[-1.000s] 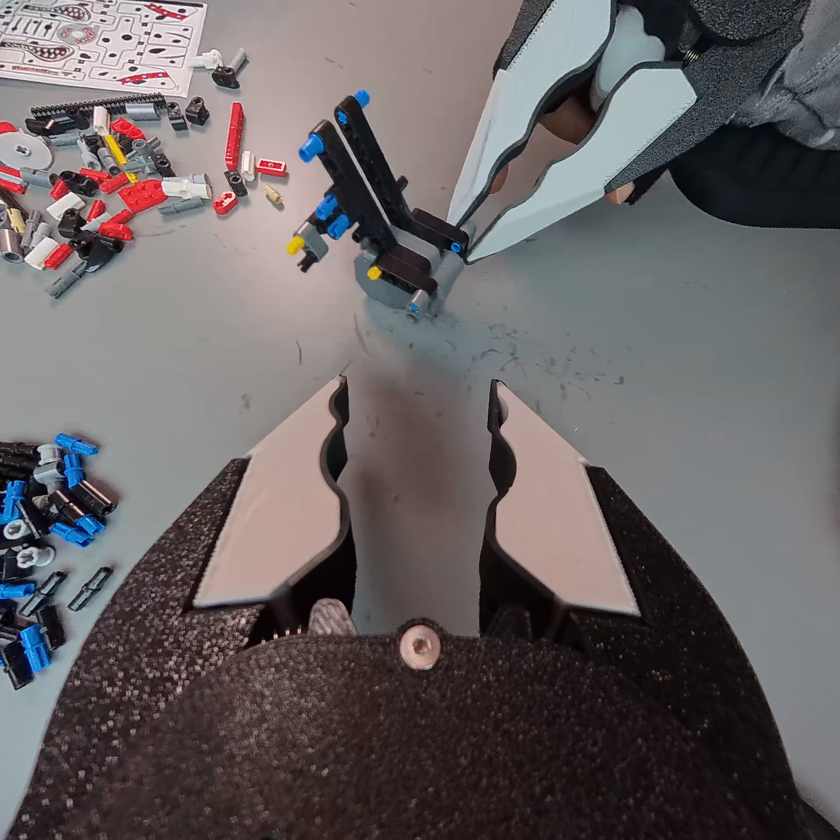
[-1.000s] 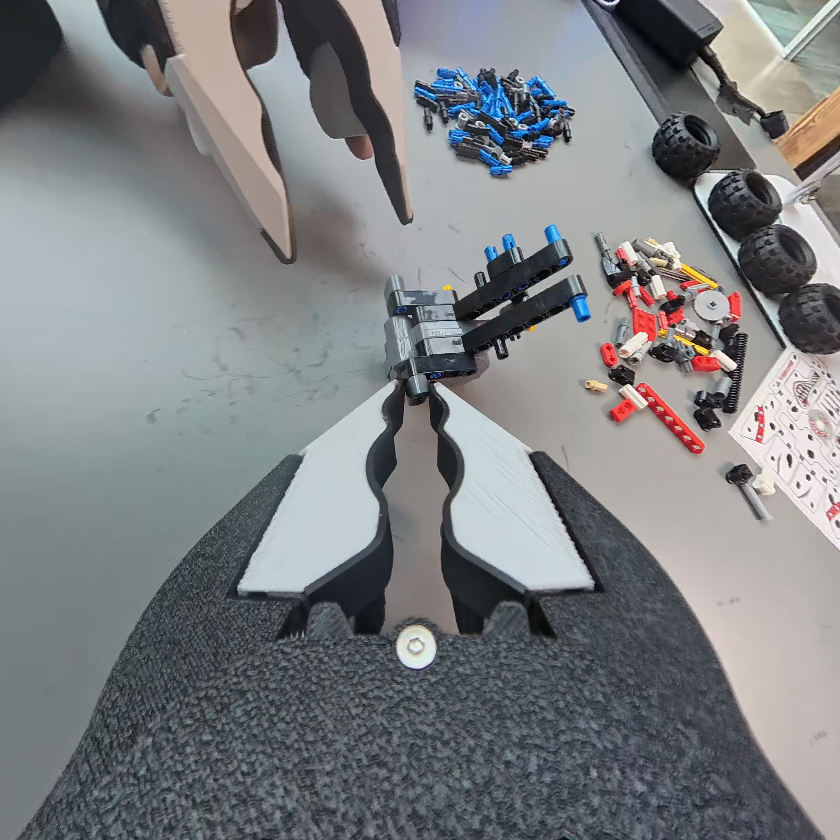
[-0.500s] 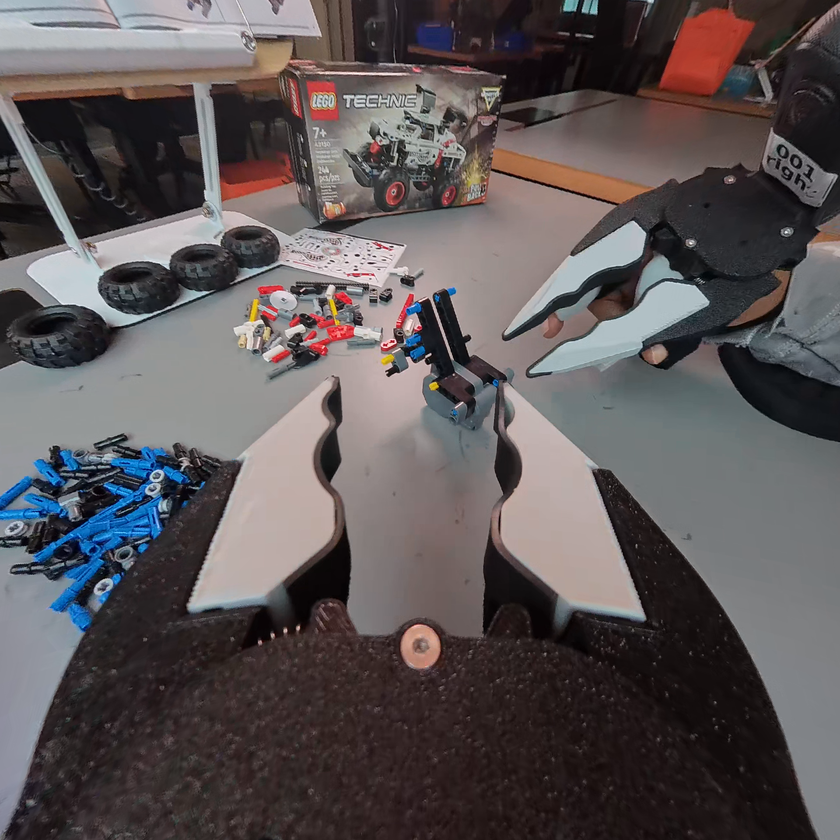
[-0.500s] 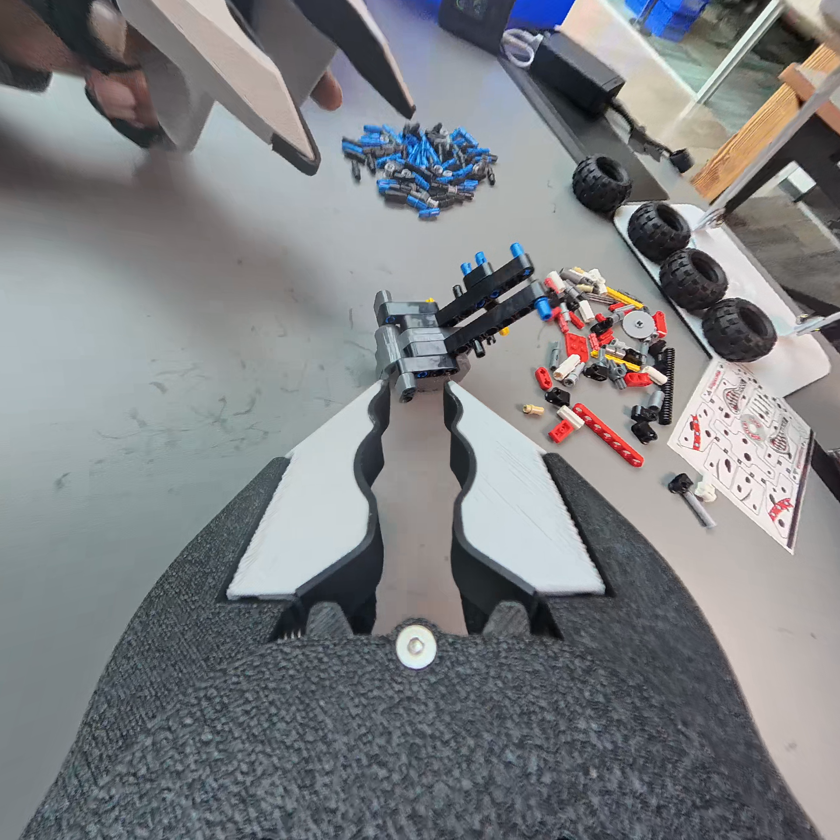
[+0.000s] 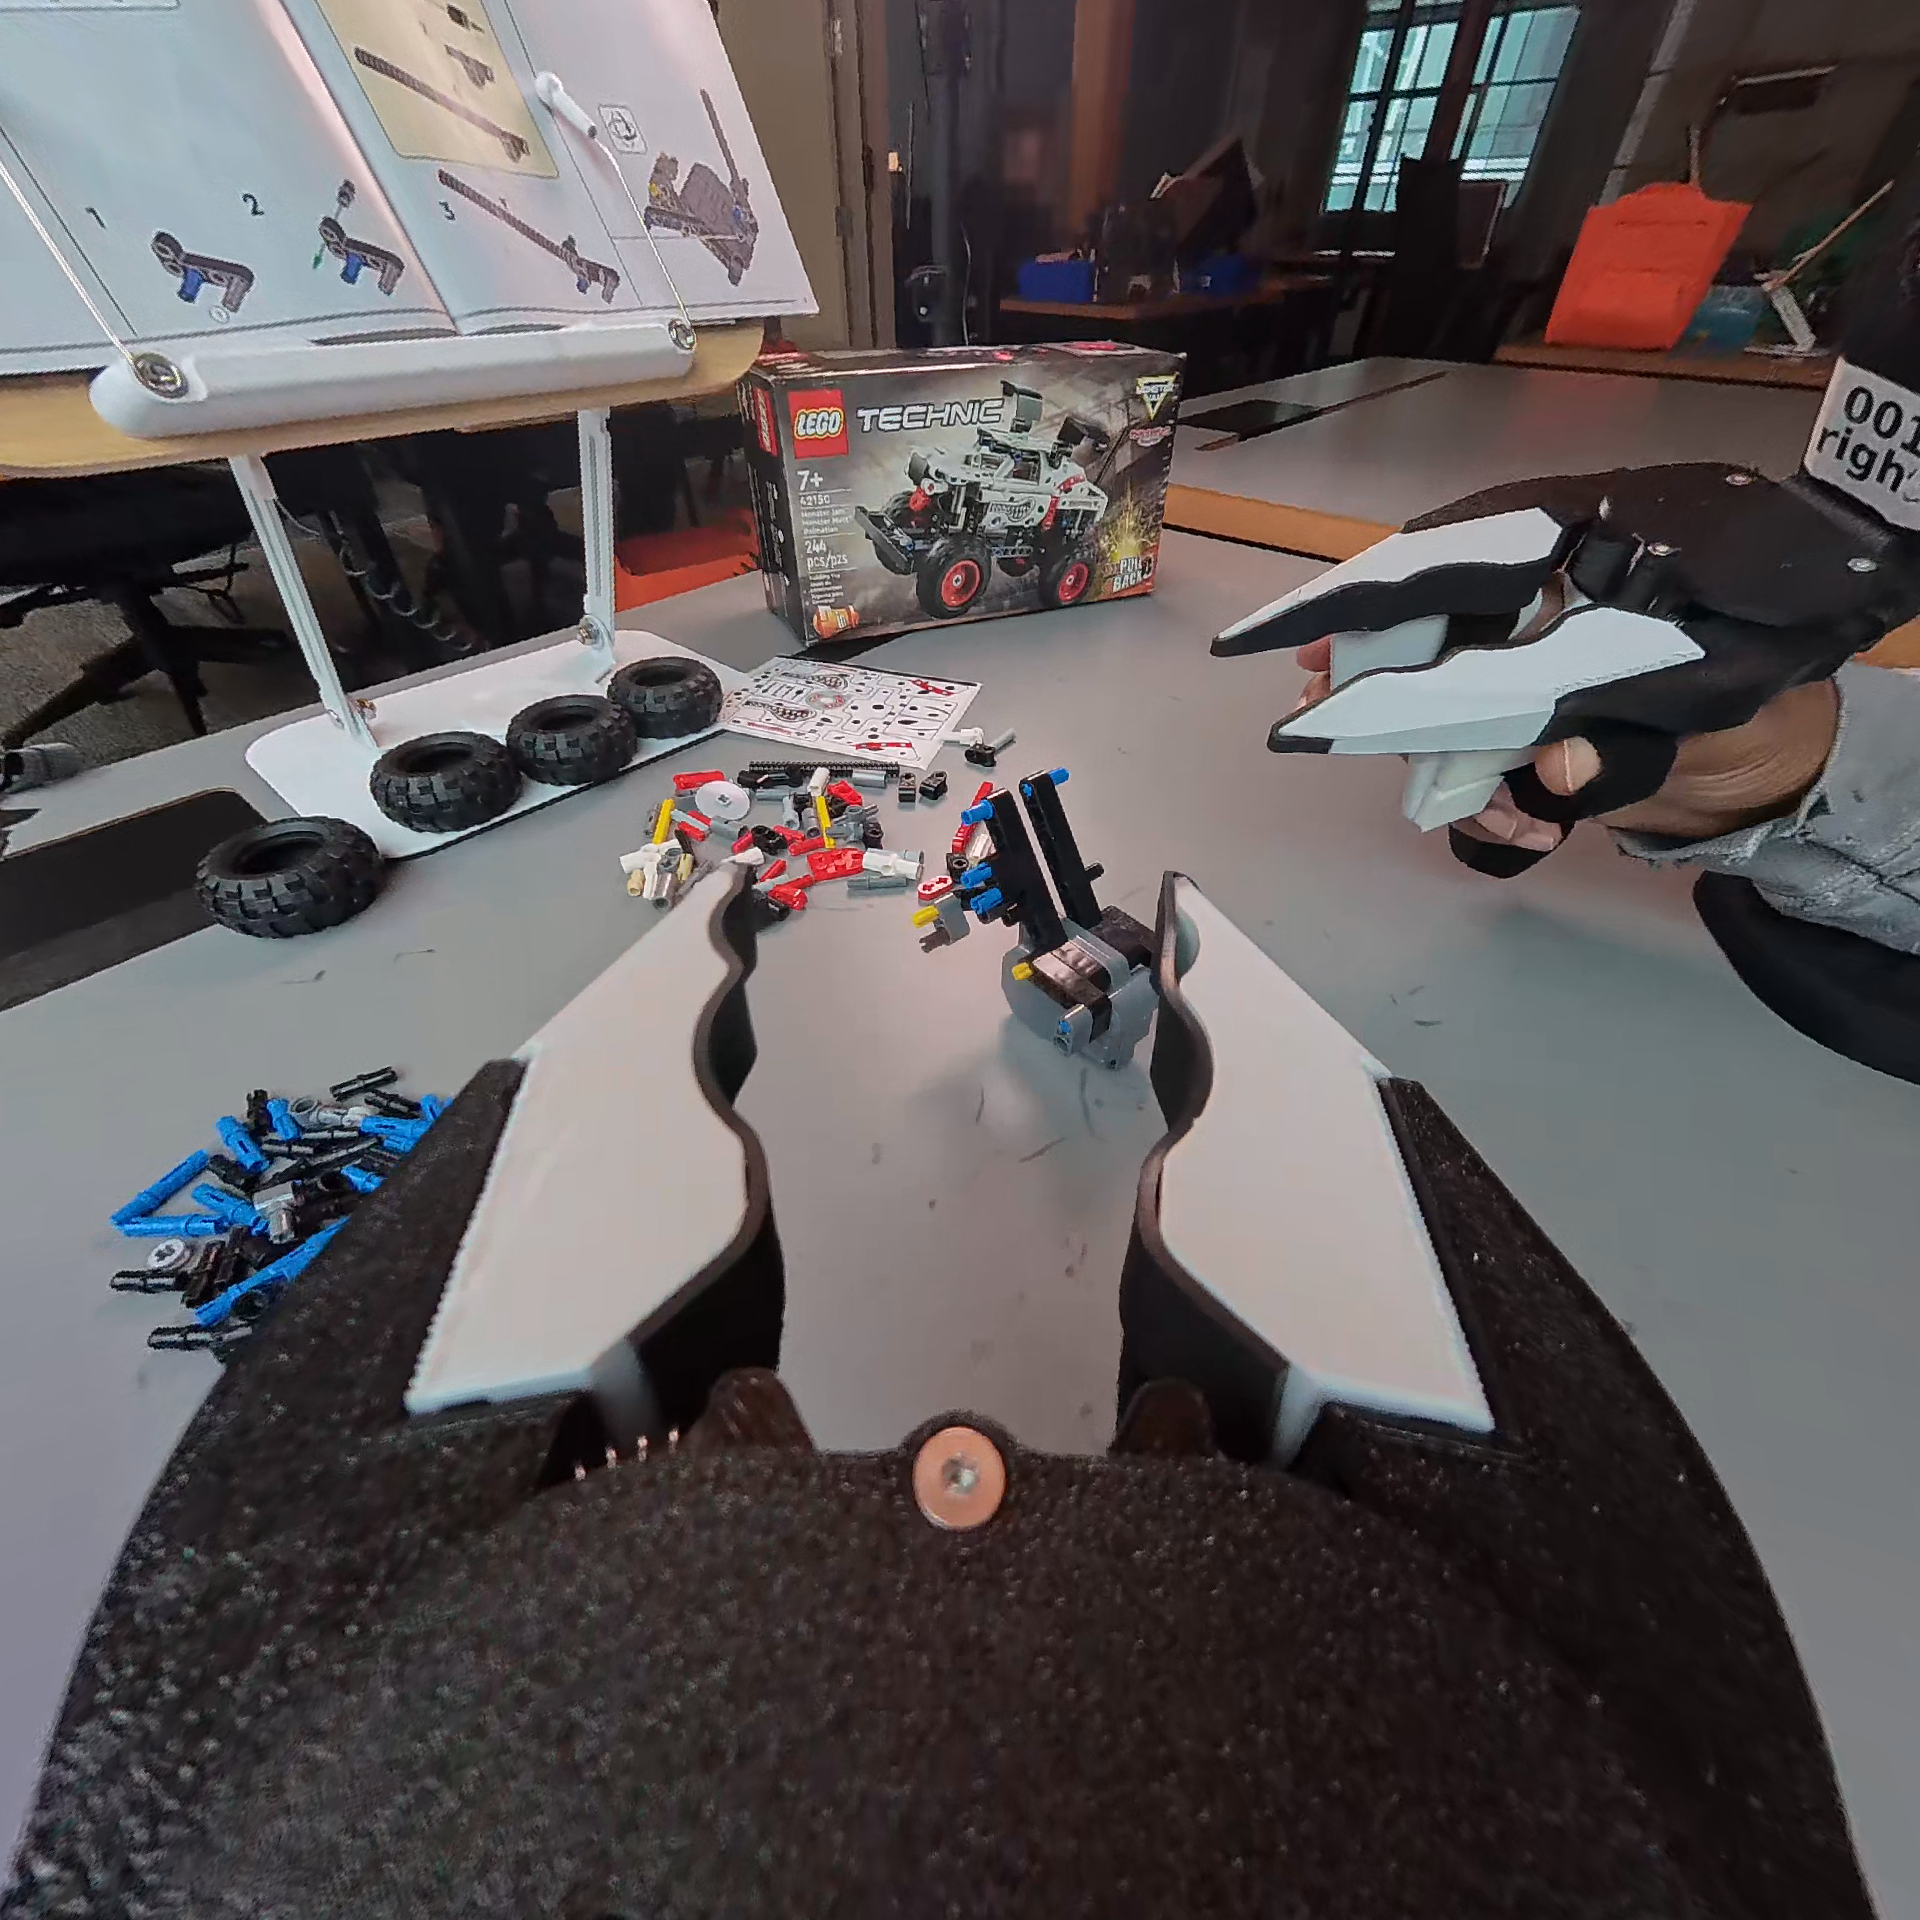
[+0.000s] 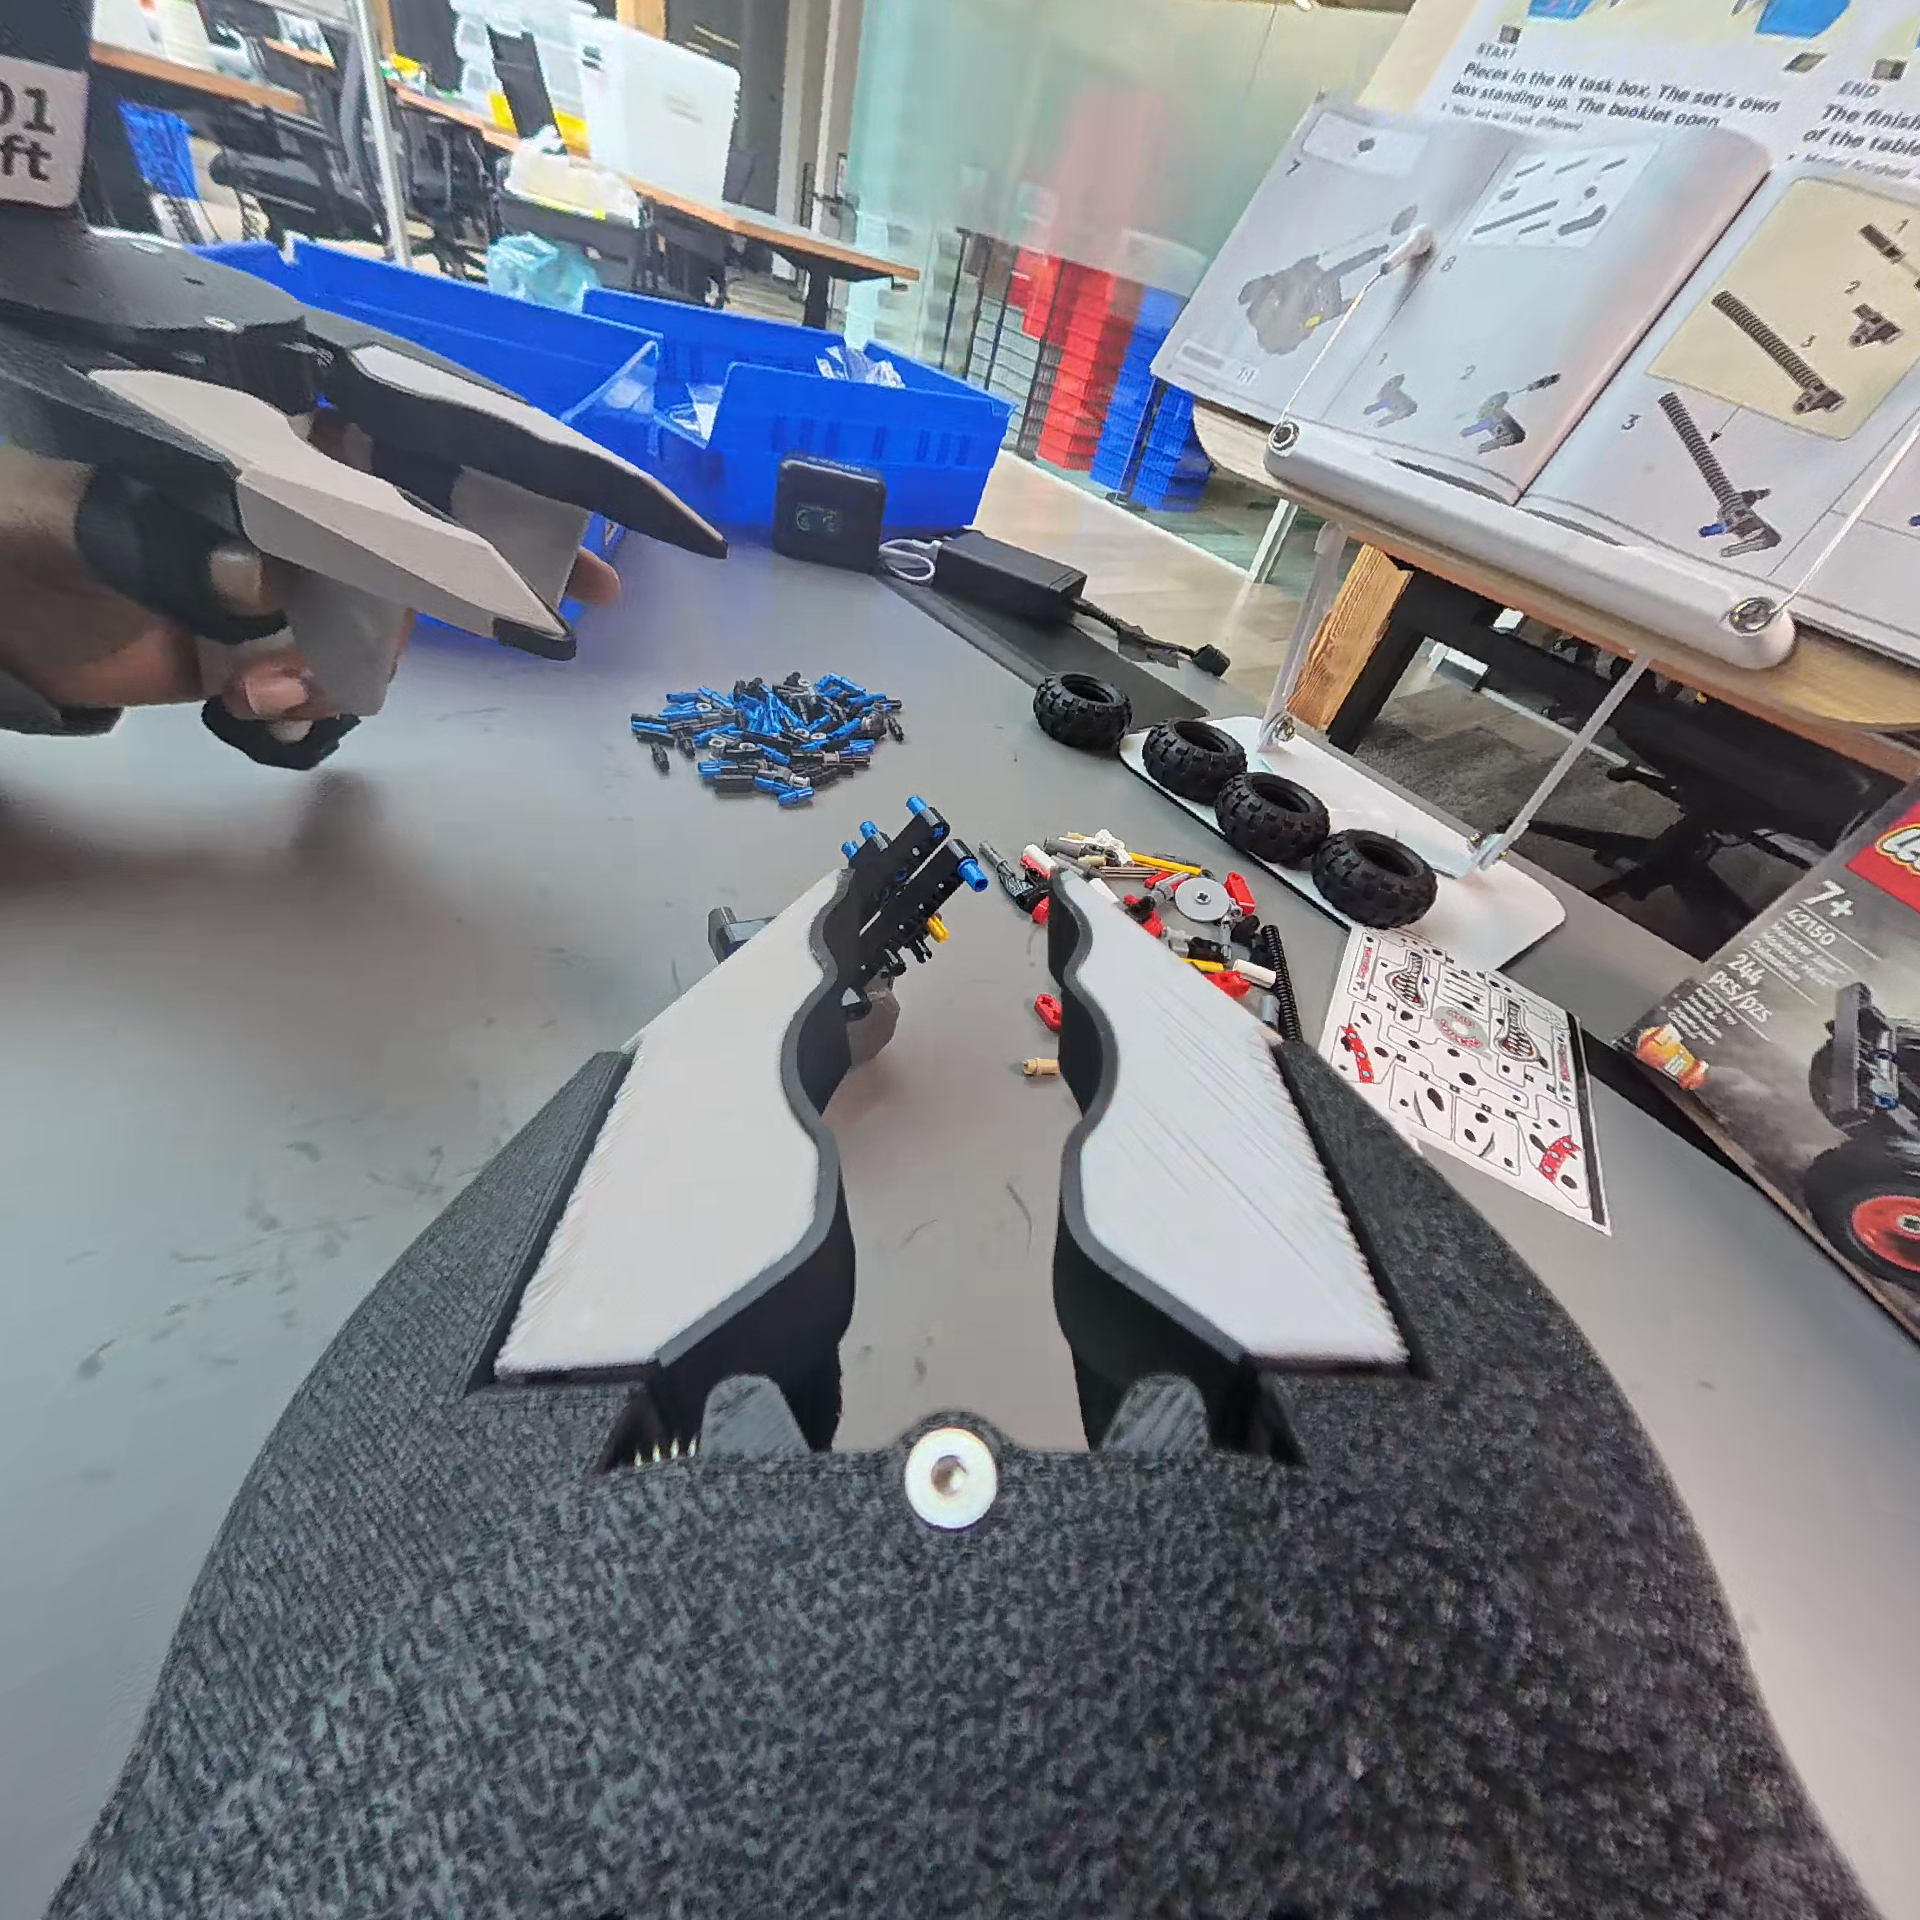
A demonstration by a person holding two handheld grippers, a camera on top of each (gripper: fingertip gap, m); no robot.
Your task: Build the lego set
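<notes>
The partly built assembly, a grey block with two black beams and blue pins pointing up, stands on the grey table. My left gripper is open and empty, held above the table, and its right fingertip is just beside the assembly. My right gripper is open and empty. In the right wrist view the assembly is partly hidden behind its left finger. Each gripper also shows in the other's view: the right one held off the table at the right, the left one at the upper left.
A pile of blue and black pins lies left. Mixed red, grey and yellow pieces lie behind the assembly. Tyres, a sticker sheet, the set's box and a booklet on a stand are farther back. Blue bins stand beyond the table.
My right gripper has let go of the assembly, opened wide and pulled back. Both grippers have tilted up from looking down at the table. The assembly stays on the table.
</notes>
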